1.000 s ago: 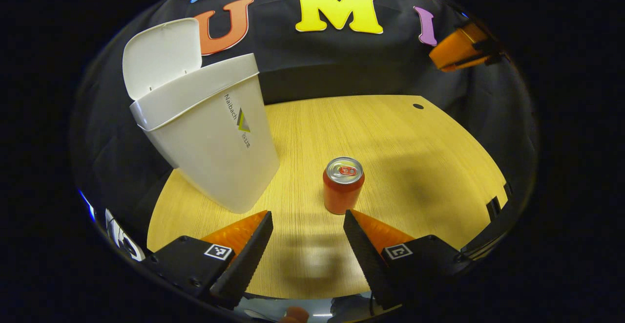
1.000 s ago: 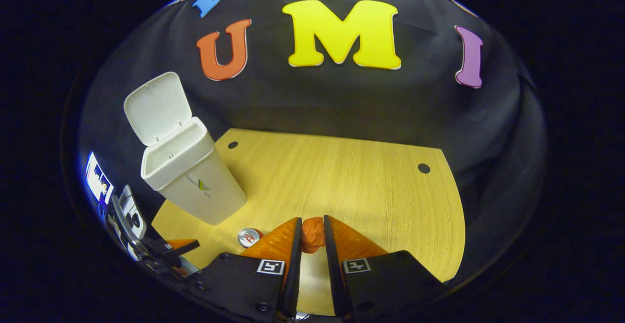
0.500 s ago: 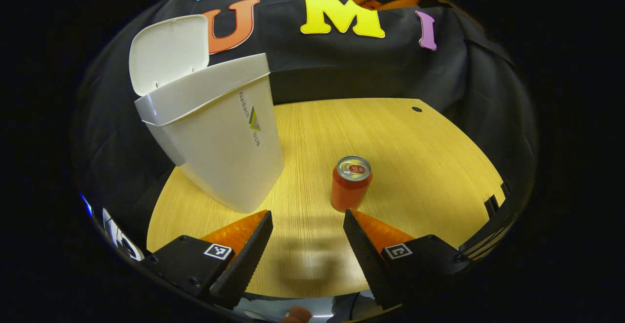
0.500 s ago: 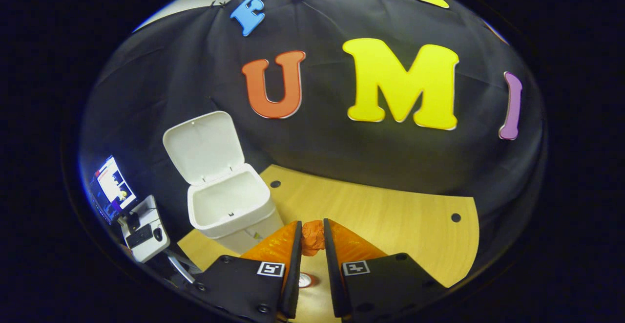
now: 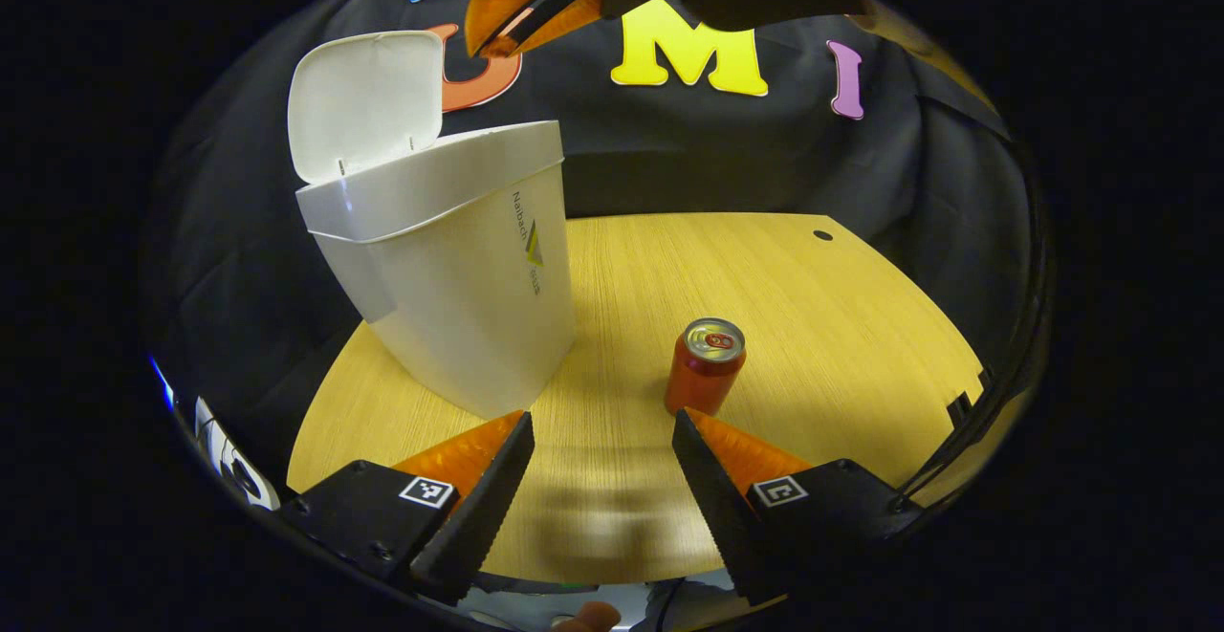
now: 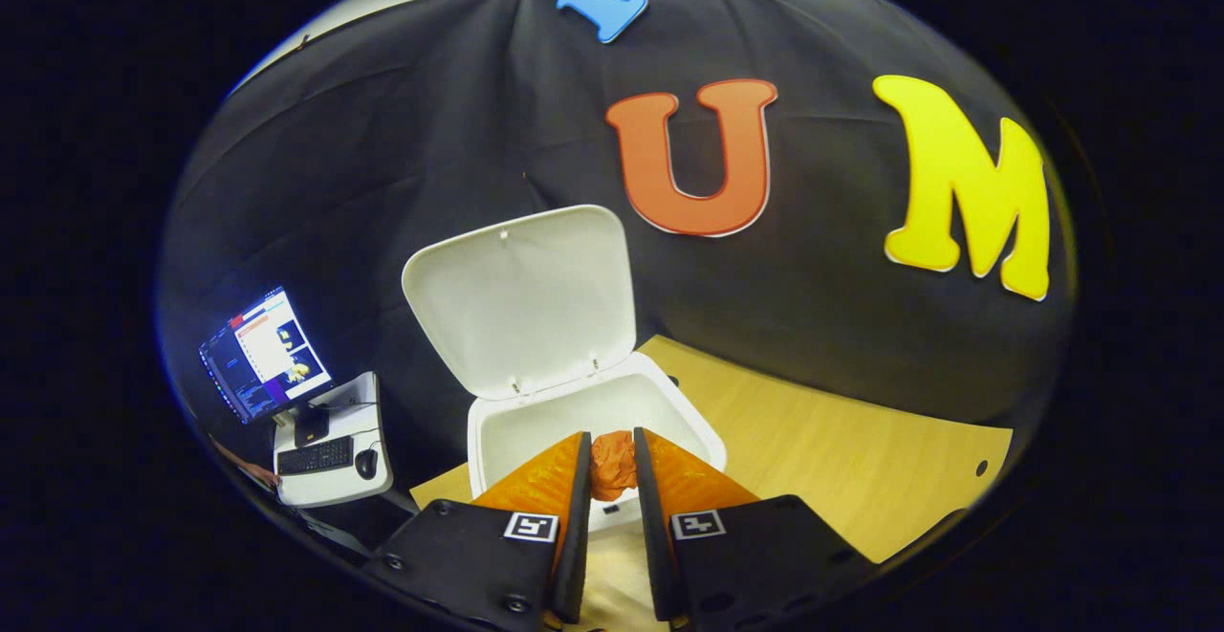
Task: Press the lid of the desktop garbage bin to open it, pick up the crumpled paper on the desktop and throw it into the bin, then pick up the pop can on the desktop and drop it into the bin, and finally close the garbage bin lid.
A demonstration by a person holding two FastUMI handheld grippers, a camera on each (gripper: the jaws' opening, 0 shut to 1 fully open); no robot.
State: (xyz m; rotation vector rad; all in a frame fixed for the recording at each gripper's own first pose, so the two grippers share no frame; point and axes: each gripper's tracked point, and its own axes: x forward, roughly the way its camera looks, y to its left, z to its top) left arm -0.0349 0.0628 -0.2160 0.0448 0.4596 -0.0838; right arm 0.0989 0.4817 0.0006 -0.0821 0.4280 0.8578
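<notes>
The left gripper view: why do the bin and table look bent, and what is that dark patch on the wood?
Left gripper view: fisheye bends the table edge and leans the bin; the patch looks like a shadow between the left gripper fingers. Right gripper view: same curving, sharp focus.

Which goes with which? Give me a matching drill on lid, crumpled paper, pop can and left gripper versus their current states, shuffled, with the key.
Things:
1. bin lid
2. crumpled paper
3. pop can
4. left gripper

States:
A. standing upright on the desktop
B. open, holding nothing
C. swung up, bin open
D. pinched between the right gripper's fingers, over the garbage bin

Pairs: 1-C, 2-D, 3-A, 4-B
</notes>
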